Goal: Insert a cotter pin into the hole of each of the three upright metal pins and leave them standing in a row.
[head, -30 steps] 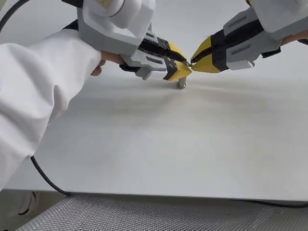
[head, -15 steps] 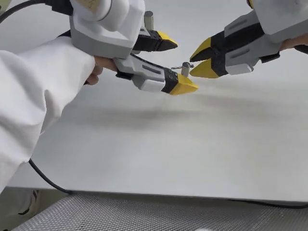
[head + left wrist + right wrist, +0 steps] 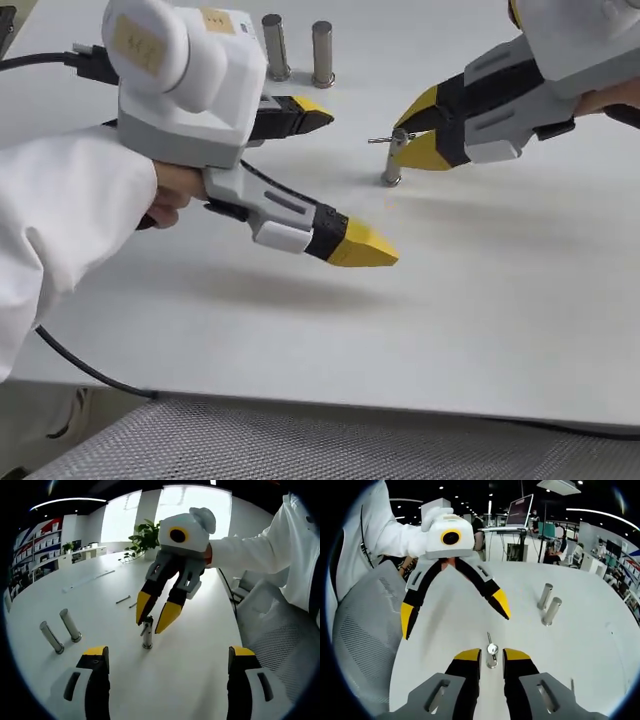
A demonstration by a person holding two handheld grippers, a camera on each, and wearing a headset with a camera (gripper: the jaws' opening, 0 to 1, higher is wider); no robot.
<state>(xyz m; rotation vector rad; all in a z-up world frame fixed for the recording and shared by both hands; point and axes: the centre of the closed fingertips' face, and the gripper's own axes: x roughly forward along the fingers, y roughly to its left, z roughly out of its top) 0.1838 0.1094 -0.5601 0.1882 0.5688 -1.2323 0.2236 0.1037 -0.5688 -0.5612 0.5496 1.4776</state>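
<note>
Left tongs (image 3: 352, 185), spread wide and tipped down, hang near the upright metal pin (image 3: 390, 172). Right tongs (image 3: 399, 145) sit around its top, slightly apart, seemingly not squeezing. A cotter pin (image 3: 379, 140) pokes through it.

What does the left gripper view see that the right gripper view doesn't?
Left gripper view: a potted plant by bright windows, and the right tool seen from the front, its jaws apart on either side of a pin.

Right gripper view: a monitor on a desk far back, and the left tool facing the camera with its jaws wide open.

Both: the white table, the upright pin with a cotter pin through it, and two bare upright pins standing close together.
</note>
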